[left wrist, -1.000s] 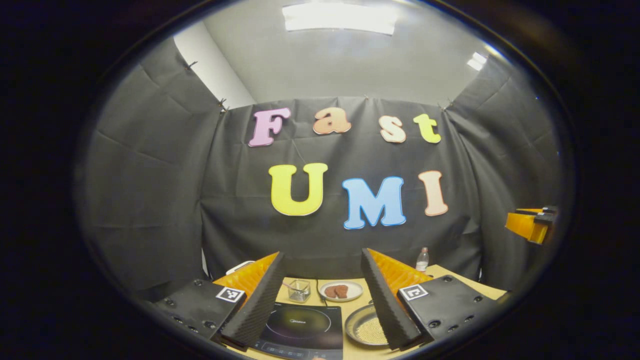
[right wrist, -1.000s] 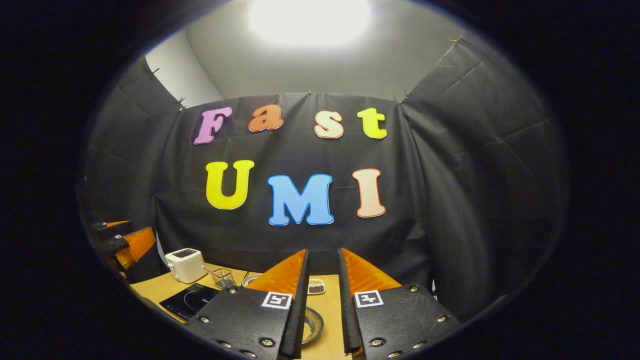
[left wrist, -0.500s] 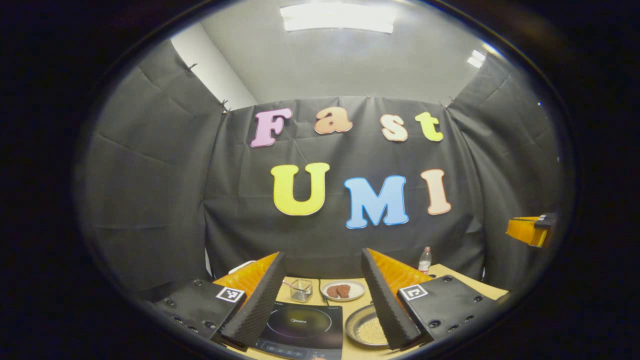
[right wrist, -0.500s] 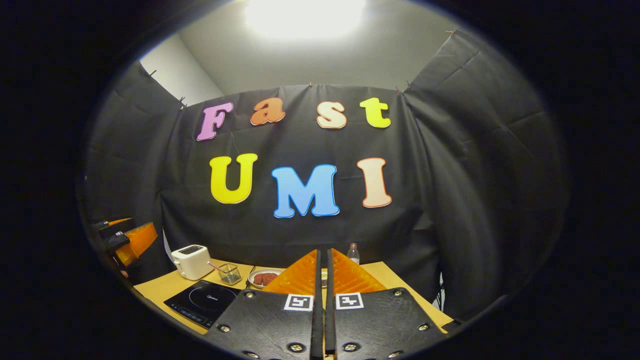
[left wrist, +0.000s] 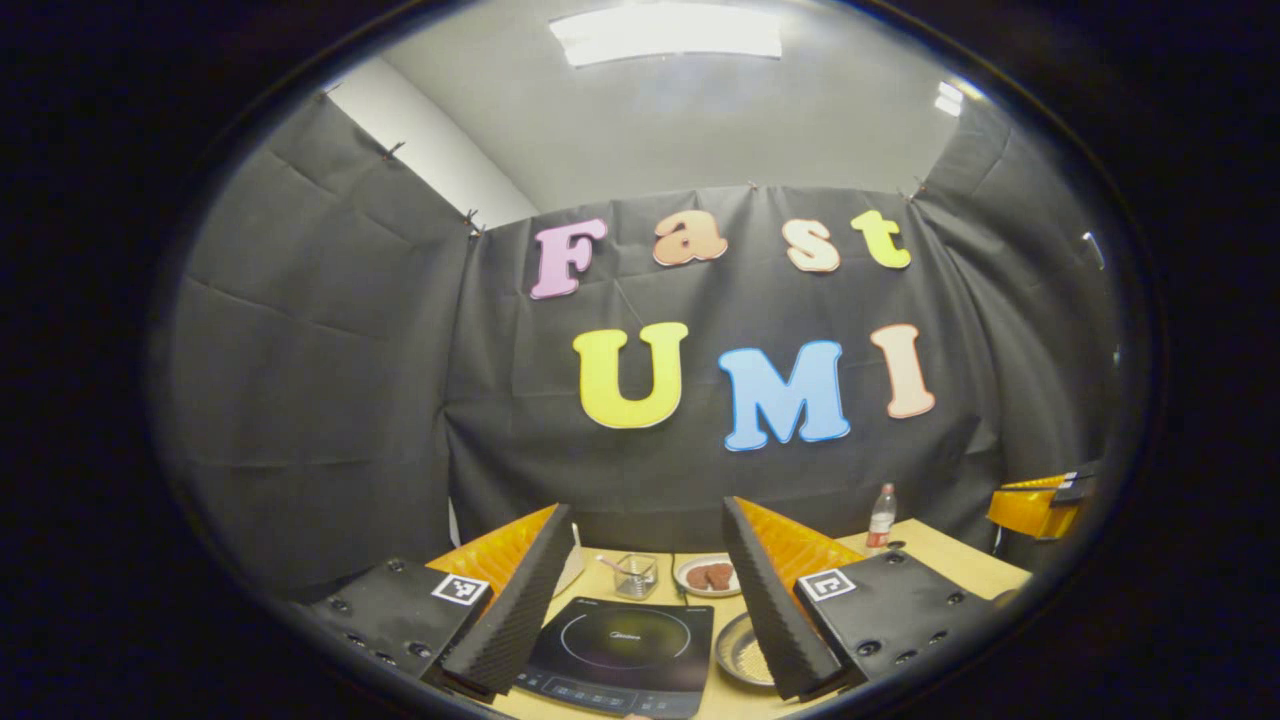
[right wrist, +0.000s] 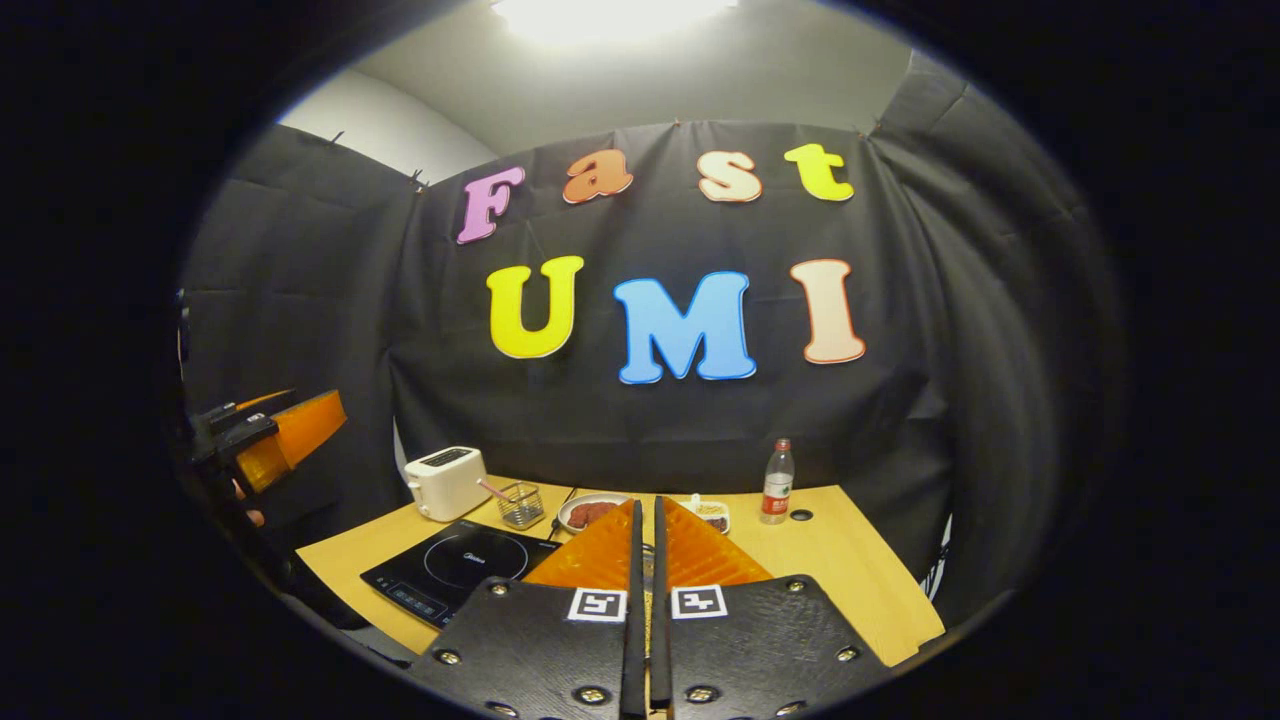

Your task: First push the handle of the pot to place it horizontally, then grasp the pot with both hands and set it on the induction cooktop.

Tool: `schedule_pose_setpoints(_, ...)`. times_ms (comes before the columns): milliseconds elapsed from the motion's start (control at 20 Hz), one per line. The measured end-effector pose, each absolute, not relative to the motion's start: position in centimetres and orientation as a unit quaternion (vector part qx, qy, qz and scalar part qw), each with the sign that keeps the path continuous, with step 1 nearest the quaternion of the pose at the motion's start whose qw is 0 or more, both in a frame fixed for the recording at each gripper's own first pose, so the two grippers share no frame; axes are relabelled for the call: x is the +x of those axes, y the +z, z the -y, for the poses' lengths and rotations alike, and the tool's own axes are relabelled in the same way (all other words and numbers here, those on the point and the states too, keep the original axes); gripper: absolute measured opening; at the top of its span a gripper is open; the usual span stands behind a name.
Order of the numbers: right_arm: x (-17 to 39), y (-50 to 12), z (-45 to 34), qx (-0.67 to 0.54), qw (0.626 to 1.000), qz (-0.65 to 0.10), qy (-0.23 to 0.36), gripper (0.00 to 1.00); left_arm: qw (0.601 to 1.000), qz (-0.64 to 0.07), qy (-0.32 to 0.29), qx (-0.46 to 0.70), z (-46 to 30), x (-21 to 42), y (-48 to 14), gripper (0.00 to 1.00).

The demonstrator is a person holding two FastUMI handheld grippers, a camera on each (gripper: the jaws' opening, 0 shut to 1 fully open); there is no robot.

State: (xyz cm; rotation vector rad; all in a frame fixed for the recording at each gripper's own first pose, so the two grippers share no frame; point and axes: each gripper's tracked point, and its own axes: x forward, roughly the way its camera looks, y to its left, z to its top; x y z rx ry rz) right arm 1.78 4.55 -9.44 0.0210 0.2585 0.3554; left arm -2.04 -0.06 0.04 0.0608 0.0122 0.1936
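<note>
Your left hand-held gripper (left wrist: 645, 600) hangs released above the cooktop (left wrist: 620, 645), your right hand-held gripper (right wrist: 646, 590) is clenched empty, and the pot (left wrist: 742, 655) waits untouched just right of the cooktop.

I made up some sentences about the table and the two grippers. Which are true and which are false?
1. The left gripper has its fingers spread apart. True.
2. The right gripper is wide open. False: its fingers are closed together, with nothing seen between them.
3. The pot already sits on the induction cooktop. False: it rests on the table beside the cooktop.
4. A toaster stands behind the cooktop. True.
5. The water bottle is lying on its side. False: it stands upright.
</note>
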Motion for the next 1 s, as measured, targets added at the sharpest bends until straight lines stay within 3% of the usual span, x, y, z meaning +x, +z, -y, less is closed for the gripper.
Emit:
schedule_pose_setpoints(400, 2.0, -15.6, -10.9, 0.019, 0.946, -0.214, 0.244, 0.02, 0.993, -0.011, 0.116, 0.029, -4.3, -0.5, -1.1, 0.99)
schedule_pose_setpoints(1000, 0.7, -25.3, -17.5, -0.002, 0.89, -0.344, 0.3, 0.02, 0.989, -0.025, 0.142, 0.016, -10.6, 2.4, -3.8, 0.99)
